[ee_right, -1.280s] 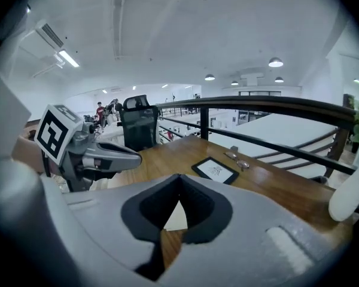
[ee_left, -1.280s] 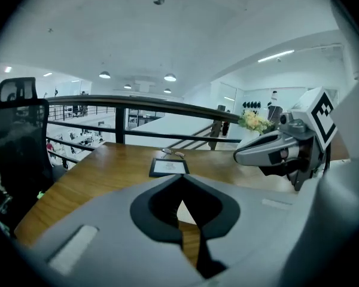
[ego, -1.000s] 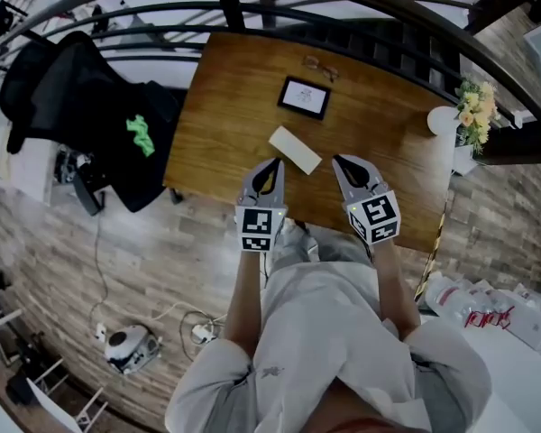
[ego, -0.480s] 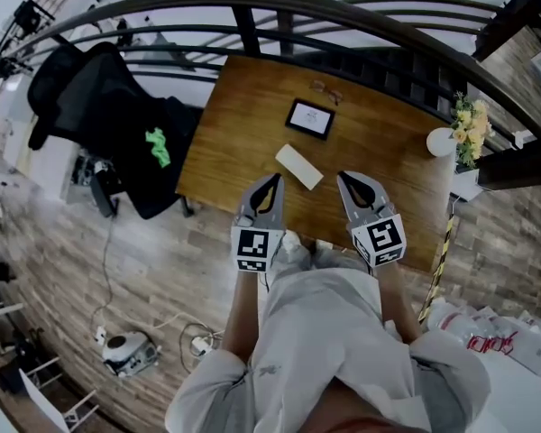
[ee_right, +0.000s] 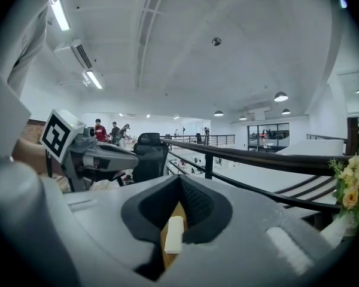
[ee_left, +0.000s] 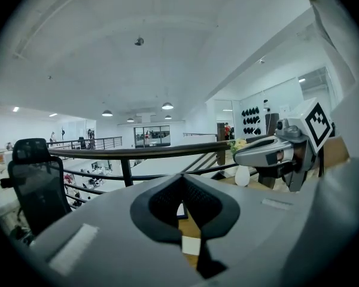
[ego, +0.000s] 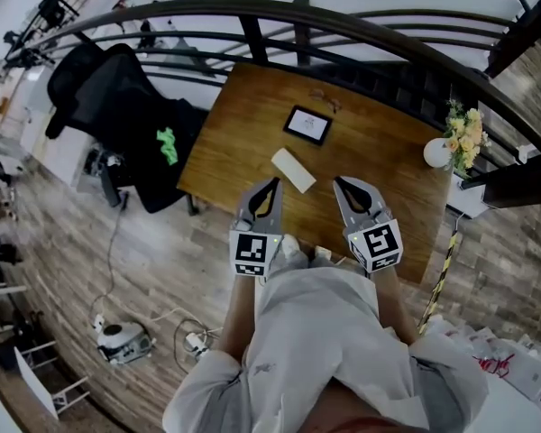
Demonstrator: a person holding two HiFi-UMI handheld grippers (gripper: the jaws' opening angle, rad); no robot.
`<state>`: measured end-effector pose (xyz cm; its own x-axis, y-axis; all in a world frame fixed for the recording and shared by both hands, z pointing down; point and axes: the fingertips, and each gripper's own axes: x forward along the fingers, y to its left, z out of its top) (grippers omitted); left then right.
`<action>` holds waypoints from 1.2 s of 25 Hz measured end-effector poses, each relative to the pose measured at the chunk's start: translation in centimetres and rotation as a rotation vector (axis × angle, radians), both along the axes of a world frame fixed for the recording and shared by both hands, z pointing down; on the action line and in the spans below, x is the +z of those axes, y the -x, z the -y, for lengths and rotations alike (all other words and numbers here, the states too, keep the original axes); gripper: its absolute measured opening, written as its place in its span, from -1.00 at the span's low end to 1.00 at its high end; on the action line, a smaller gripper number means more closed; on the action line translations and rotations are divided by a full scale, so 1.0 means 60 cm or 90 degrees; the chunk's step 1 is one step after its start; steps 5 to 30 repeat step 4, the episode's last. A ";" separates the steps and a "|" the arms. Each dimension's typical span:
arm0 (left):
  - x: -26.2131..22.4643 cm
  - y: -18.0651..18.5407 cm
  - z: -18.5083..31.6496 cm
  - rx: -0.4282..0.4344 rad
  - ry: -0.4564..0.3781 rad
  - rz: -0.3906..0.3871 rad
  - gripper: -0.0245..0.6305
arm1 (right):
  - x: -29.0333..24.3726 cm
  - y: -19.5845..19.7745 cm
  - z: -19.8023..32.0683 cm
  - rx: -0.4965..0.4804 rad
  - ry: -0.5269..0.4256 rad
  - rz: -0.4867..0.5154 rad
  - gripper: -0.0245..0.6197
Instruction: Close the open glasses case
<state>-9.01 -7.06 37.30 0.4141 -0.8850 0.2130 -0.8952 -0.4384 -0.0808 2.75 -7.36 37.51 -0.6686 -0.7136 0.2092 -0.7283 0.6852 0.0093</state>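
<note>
- Broadly, little has changed over the last second: both grippers stand in the same place relative to the block, and nothing on the bench (ego: 379, 183) has moved. Only the head view has shifted, so the bench now shows slightly farther off and more floor shows at the left.
- Left gripper (ego: 271, 185): jaws closed, tips meeting, nothing between them. It hovers over the near bench edge, just left of the block, touching nothing. Its own view (ee_left: 182, 178) confirms the closed tips; only bench and block show through the gap behind them.
- Right gripper (ego: 341, 183): jaws likewise closed and empty. It hovers over the near edge, just right of the block. Its own view (ee_right: 179, 178) shows the block (ee_right: 173, 235) lying beyond the jaws, not gripped.
- Block (ego: 294, 170): a pale oblong lying flat and askew, between the two gripper tips and slightly beyond them.
- Case (ego: 307, 124): dark rim, pale inside facing up, apparently open. It lies mid-bench, beyond the block and well apart from both grippers.
- Glasses (ego: 325, 100): on the bench just beyond the case, faint.
- Vase (ego: 435, 152): at the right bench edge.
</note>
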 end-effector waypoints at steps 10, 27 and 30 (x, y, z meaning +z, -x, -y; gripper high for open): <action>-0.008 -0.026 -0.014 -0.009 -0.002 0.014 -0.86 | -0.013 -0.020 -0.013 -0.016 -0.009 0.009 -0.92; -0.008 -0.026 -0.014 -0.009 -0.002 0.014 -0.86 | -0.013 -0.020 -0.013 -0.016 -0.009 0.009 -0.92; -0.008 -0.026 -0.014 -0.009 -0.002 0.014 -0.86 | -0.013 -0.020 -0.013 -0.016 -0.009 0.009 -0.92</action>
